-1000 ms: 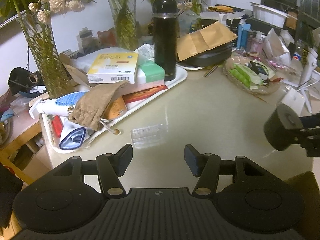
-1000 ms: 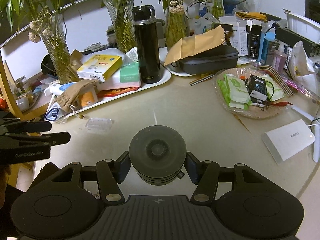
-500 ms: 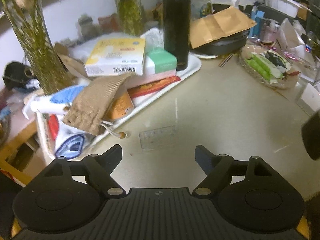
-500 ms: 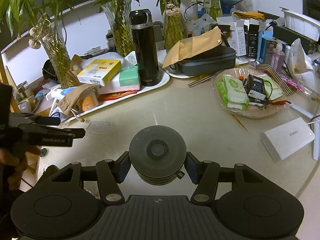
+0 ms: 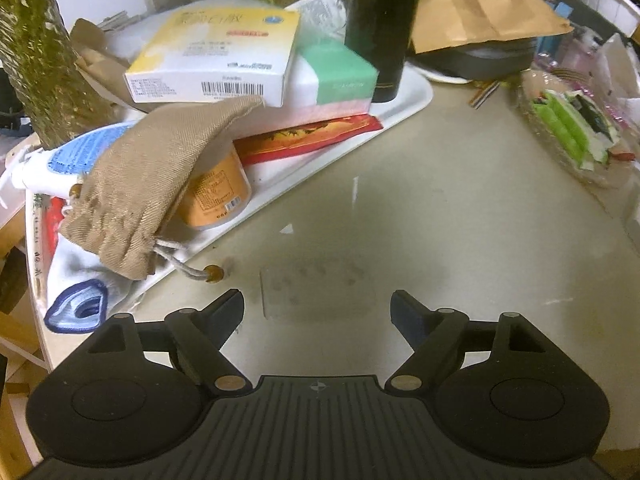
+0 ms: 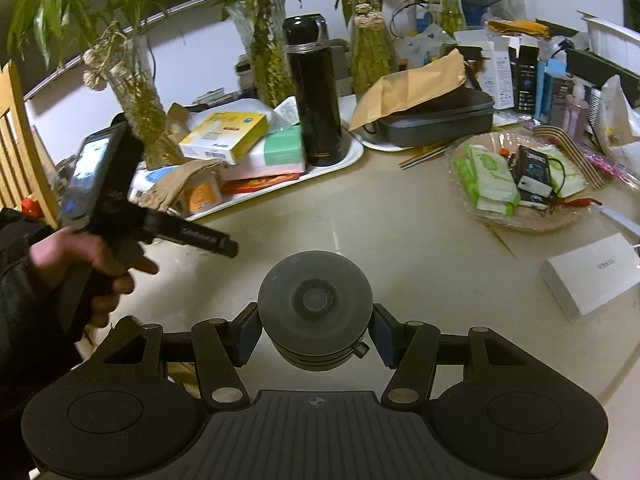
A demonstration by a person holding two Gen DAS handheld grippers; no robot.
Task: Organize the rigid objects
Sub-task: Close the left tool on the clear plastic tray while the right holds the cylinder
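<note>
tray (image 5: 404,110) edge near clear case (image 5: 318,294) | left gripper (image 5: 317,312) jaws wide above it

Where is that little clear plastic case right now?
In the left wrist view, the clear plastic case lies flat on the table, just ahead of the open left gripper, beside the white tray.

A clear flat case (image 5: 318,294) lies on the table (image 5: 460,220), near its left edge, just beside the tray (image 5: 404,100). A black round puck (image 6: 315,312) is held above the near edge.

Left claw (image 5: 317,312) opened, neared clear case (image 5: 318,294)
</note>
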